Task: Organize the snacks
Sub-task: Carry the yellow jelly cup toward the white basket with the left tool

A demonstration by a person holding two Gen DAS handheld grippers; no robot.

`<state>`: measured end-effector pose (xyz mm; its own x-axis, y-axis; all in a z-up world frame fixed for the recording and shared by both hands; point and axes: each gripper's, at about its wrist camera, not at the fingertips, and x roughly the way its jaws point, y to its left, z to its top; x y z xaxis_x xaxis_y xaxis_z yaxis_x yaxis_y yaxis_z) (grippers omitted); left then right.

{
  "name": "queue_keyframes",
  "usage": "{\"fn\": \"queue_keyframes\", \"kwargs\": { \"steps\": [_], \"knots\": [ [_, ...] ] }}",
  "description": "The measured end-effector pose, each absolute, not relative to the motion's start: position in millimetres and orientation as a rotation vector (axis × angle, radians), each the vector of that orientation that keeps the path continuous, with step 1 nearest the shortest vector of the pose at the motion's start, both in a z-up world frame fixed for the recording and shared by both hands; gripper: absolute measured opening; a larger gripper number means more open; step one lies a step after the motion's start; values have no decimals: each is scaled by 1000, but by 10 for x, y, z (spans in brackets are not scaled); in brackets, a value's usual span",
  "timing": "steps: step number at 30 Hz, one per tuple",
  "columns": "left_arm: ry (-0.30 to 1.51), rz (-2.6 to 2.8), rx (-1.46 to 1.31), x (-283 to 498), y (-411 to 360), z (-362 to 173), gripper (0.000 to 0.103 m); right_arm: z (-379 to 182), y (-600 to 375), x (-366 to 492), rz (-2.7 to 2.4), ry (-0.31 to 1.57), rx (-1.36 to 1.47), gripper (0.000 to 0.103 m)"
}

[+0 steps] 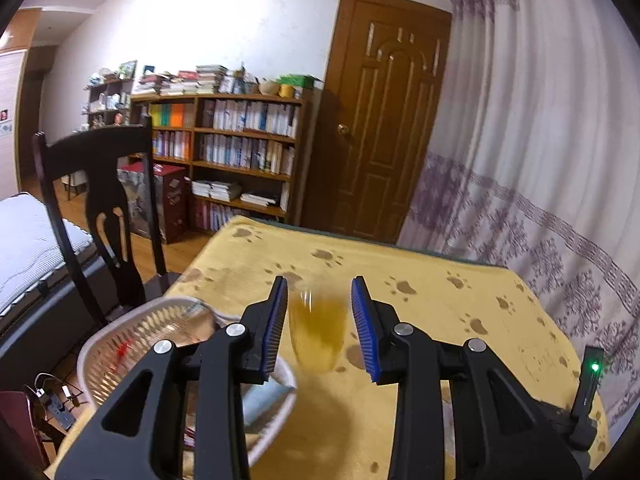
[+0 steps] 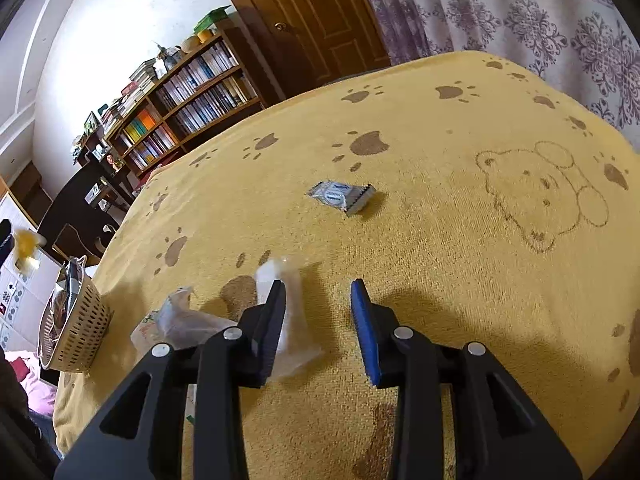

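A yellow, translucent snack packet point(image 1: 318, 334) hangs blurred between the spread jaws of the left gripper point(image 1: 319, 330), above the near edge of a white slotted basket point(image 1: 120, 344) that sits below and to the left of those jaws on the paw-print tablecloth point(image 1: 440, 300). Neither blue pad appears to press the packet, so whether it is loosely held or falling cannot be told; its long axis runs roughly upright, narrow end down. The position suggests a drop into the basket, which already holds some wrapped items.

The right gripper point(image 2: 318, 328), its jaws also spread and pinching nothing, hovers low over the cloth. A clear plastic packet point(image 2: 290, 320) lies just inside and partly behind the left-hand finger, its long axis running away from the camera, nearly parallel to the fingers. By that lineup it looks like the next pick, though the jaws would need to shift left to straddle it. A crumpled clear wrapper point(image 2: 176, 322) lies further left of the jaws, and 1 silver-blue wrapped snack point(image 2: 342, 197) rests well ahead of the fingertips, its long axis lying crosswise. In this view the basket point(image 2: 76, 332) stands far left at the table's edge.
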<state>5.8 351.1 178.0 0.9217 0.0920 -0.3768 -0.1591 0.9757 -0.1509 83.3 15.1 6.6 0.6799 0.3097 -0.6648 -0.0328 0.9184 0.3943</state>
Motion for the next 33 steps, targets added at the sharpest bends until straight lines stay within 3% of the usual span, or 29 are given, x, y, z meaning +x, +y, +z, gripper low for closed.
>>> {"fn": "queue_keyframes", "kwargs": {
  "steps": [15,17,19,33],
  "knots": [
    [349,222,-256,-103,4004,1944,34,59,189,810,203,794,342,37],
    [366,188,-246,-62,3926,1913,41,60,196,807,203,792,338,42],
    [389,151,-242,26,3784,1842,58,69,199,796,204,787,340,45],
    [634,32,-75,985,2734,881,57,63,217,803,224,791,339,45]
  ]
}}
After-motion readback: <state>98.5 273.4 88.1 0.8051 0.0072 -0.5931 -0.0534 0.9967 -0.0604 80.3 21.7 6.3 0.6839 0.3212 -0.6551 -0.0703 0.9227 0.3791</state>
